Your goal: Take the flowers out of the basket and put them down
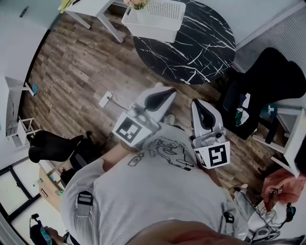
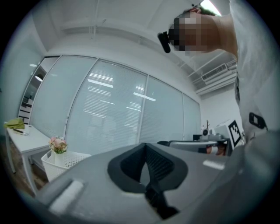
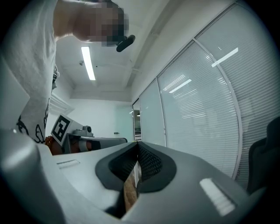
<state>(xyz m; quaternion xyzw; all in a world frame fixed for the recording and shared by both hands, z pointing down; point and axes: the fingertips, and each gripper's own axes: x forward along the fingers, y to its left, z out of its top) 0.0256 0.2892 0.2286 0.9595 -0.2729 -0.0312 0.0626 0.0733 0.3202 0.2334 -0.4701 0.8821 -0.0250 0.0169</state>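
A white slatted basket (image 1: pixel 155 18) stands on the round black marble table (image 1: pixel 201 48), at the table's far left edge. Pink flowers (image 1: pixel 137 4) stick out of its left corner. In the left gripper view the flowers (image 2: pixel 57 144) sit in a white vase inside the basket (image 2: pixel 65 162), far off at the lower left. My left gripper (image 1: pixel 165 91) is shut and empty, held close to my chest, well short of the table. My right gripper (image 1: pixel 201 106) is beside it, also shut with nothing between its jaws. Both point level towards the table.
A black office chair (image 1: pixel 267 91) stands right of the table. A white desk (image 1: pixel 91 9) is at the far left, with another chair (image 1: pixel 52 146) and shelving low on the left. Wood floor lies between me and the table. Glass walls with blinds ring the room.
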